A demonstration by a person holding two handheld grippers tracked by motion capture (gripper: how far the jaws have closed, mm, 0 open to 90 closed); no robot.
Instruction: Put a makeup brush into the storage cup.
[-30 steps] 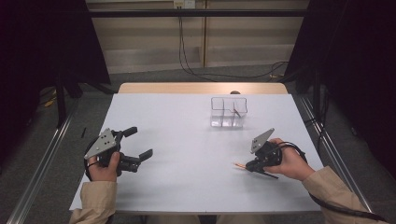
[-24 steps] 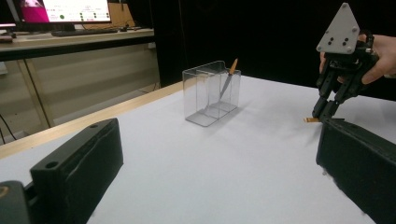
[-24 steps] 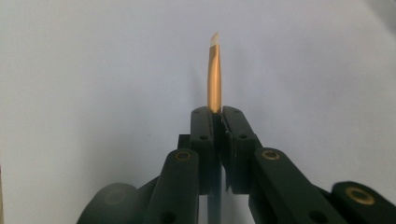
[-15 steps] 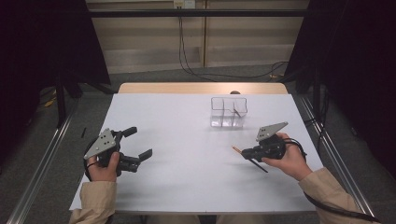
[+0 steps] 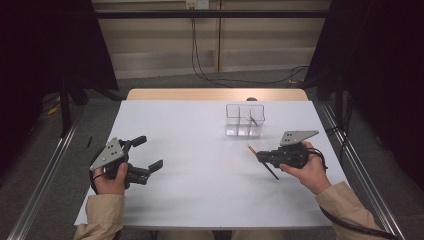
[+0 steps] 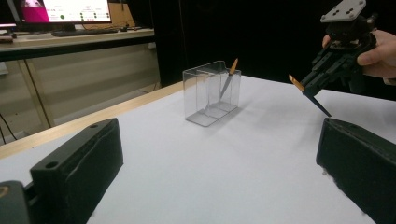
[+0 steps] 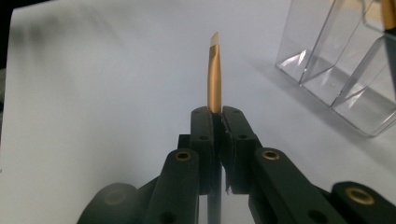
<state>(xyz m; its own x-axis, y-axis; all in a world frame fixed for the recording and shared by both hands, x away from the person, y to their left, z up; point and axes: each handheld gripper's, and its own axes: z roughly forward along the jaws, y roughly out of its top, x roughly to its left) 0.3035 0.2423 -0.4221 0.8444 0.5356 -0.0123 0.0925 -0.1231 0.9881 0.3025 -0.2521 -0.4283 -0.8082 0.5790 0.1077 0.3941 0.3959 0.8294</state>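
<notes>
A white surface (image 5: 200,165) carries a clear, divided box (image 5: 244,120) toward its far right part; in the left gripper view the box (image 6: 212,93) stands upright with one thin brush (image 6: 228,79) leaning inside a compartment, gold end up. The left tool (image 5: 147,155) rests low over the near left part of the surface, held in the person's left hand (image 5: 107,180), its jaws spread wide with nothing between them. The right tool (image 5: 261,157) is lifted above the surface just in front of the box, and it is clenched on a second brush (image 5: 264,163), a slim stick with a dark handle and a gold ferrule. In the right gripper view this brush (image 7: 214,70) rises from between the pressed jaws, its pale slanted tip uppermost, near the box (image 7: 345,65) but apart from it.
</notes>
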